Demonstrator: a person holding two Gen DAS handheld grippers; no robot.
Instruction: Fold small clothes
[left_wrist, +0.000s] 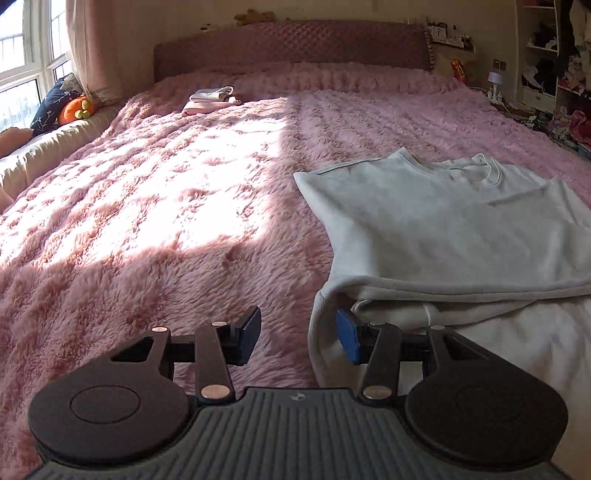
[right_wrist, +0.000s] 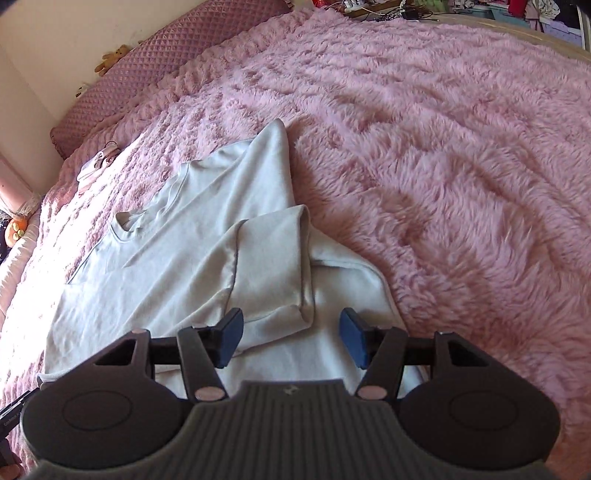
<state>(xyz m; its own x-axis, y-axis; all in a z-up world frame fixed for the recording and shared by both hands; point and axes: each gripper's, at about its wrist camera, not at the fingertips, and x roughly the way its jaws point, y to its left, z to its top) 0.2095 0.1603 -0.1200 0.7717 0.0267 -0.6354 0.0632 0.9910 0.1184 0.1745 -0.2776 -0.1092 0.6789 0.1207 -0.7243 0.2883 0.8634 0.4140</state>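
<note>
So the fluffy pink shag blanket (right_wrist: 443, 147) covers the whole bed, and the pale grey-white cotton sweatshirt (right_wrist: 155, 273) lies spread on it near the front edge, one sleeve (right_wrist: 273, 266) already folded in across the body. It looks soft, light and floppy with a bit of sweatshirt thickness, so it'll drape and sag rather than hold a crease, and the shag under it probably grabs the fabric. I'd pinch it at the hem corners or the ribbed cuff (left_wrist: 325, 325), two layers at once. Way back sits a small stack of folded white and pink clothes (left_wrist: 212, 99). The left gripper (left_wrist: 301, 336) has its jaws apart right at the cuff, nothing clamped. The right gripper (right_wrist: 291, 338) is spread too, straddling the sleeve end without squeezing. No readable labels or writing anywhere
</note>
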